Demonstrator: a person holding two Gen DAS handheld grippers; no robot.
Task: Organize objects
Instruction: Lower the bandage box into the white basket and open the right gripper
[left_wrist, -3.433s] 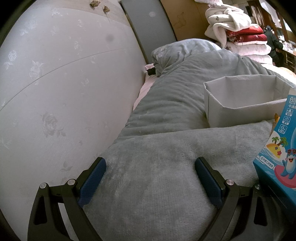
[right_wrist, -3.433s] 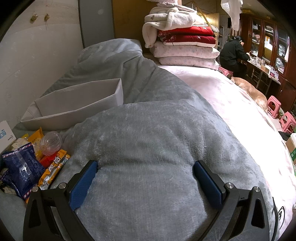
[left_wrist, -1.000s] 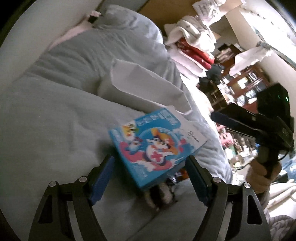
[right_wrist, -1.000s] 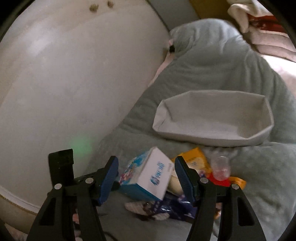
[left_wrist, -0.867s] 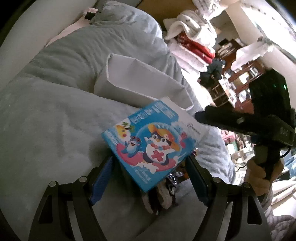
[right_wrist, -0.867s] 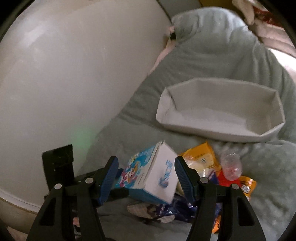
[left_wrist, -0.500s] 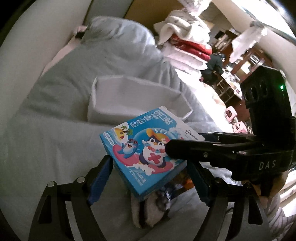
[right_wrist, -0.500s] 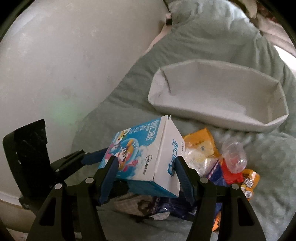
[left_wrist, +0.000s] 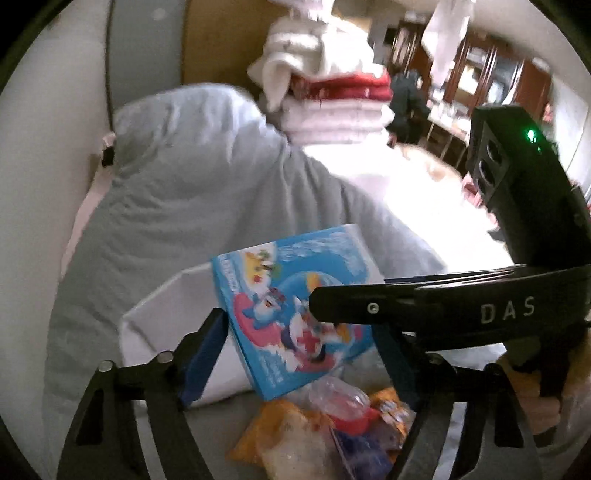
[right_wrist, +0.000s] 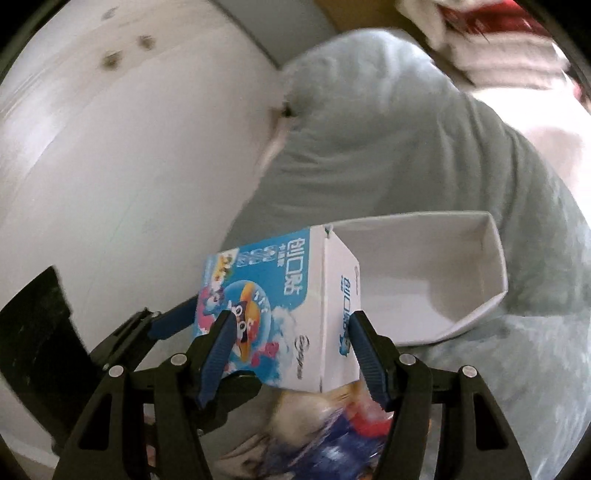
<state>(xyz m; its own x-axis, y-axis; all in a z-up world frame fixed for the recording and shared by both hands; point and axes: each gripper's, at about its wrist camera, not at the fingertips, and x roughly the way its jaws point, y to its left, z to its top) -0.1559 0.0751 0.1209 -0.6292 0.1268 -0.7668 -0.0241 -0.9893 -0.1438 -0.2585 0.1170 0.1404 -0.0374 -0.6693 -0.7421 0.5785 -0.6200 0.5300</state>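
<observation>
The right tool (right_wrist: 290, 343) clamped the box (right_wrist: 280, 314), seemingly light, stiff card, by its flat sides; the left tool (left_wrist: 295, 347) stood apart.

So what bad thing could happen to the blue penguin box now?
The blue box is up off the blanket, with the right gripper pinching it and the left gripper around it too. The two might pull against each other and crush or tear the cardboard. The box sits tilted, so it could slip out and drop onto the snack packets below. It might also catch the near wall of the white bin and tip the soft bin over.
</observation>
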